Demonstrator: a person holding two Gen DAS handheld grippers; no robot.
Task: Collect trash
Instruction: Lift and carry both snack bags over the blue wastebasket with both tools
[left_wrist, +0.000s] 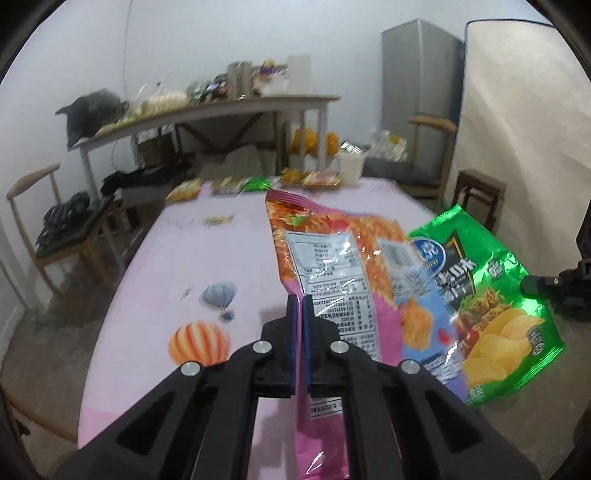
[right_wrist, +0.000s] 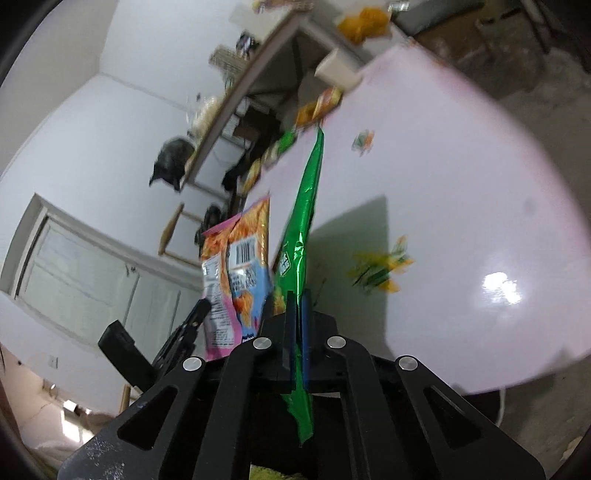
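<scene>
Above the pink table (left_wrist: 155, 258), jaws pinch orange bag (left_wrist: 332, 236) and green bag (right_wrist: 303, 221).

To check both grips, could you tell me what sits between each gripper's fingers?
Left wrist view: the left gripper pinches the pink snack bag. Right wrist view: the right gripper pinches the green chip bag.

Left gripper (left_wrist: 298, 306) raised above the worktop (left_wrist: 155, 258), jaws clamped together on the edge of an orange and pink snack bag (left_wrist: 332, 251). Right gripper (right_wrist: 300, 301) tilted sideways, jaws pressed closed on a green chip bag (right_wrist: 304, 221). Both grippers near each other, left one visible in the right wrist view.
</scene>
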